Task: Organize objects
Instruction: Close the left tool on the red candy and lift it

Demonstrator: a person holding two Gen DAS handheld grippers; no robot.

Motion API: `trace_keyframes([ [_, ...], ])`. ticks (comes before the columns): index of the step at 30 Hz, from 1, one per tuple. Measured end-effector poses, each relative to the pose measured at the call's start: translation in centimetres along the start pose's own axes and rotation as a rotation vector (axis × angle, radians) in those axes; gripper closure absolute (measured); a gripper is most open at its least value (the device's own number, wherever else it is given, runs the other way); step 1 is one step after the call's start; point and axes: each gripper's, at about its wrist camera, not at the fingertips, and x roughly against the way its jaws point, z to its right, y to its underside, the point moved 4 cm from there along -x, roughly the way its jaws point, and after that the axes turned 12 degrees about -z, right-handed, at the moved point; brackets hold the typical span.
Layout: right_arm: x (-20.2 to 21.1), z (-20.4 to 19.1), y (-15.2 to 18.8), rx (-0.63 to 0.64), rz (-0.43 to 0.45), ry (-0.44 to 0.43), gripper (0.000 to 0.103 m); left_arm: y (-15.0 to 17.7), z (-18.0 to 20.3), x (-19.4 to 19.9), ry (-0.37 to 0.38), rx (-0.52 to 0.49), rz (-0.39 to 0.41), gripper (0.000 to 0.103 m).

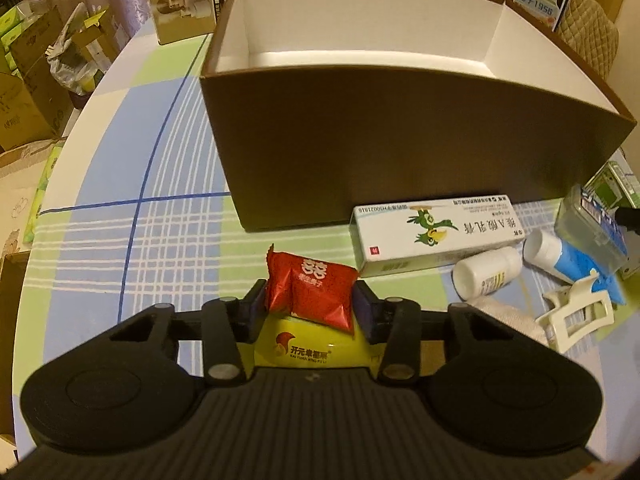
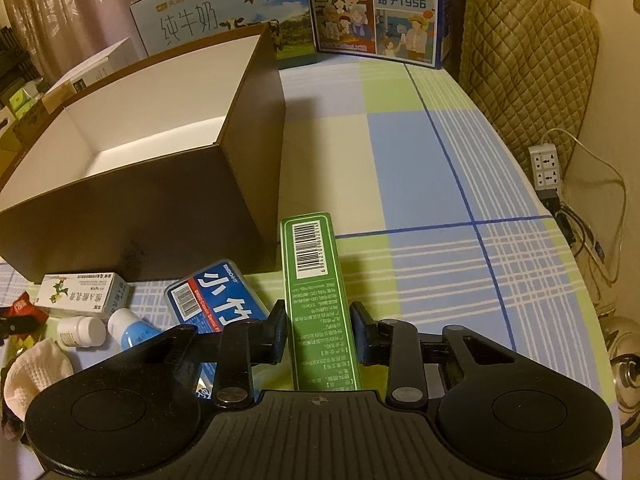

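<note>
Checked cloth in blue, green and white covers the table, with milk cartons standing at the far edge. At twelve o'clock from the left gripper stands the big brown box, its white inside bare as far as can be seen. That gripper's tongs are closed narrowly on a red candy packet, above a yellow packet. The right gripper clamps a long green box, long axis pointing to twelve; the brown box lies at ten to eleven o'clock. A white medicine box, two small bottles and a clip wait on the cloth. Judging by this, both loads go up and over the near wall.
</note>
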Motion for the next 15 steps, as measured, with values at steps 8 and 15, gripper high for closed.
trace_keyframes([
  [8, 1.0, 0.5, -0.2, -0.030, 0.015, 0.004, 0.076, -0.2, 0.1, 1.5, -0.002, -0.003, 0.026, 0.075],
  [15, 2.2, 0.8, -0.3, -0.058, 0.043, -0.003, 0.076, -0.1, -0.1, 1.3, -0.001, 0.000, 0.015, 0.076],
])
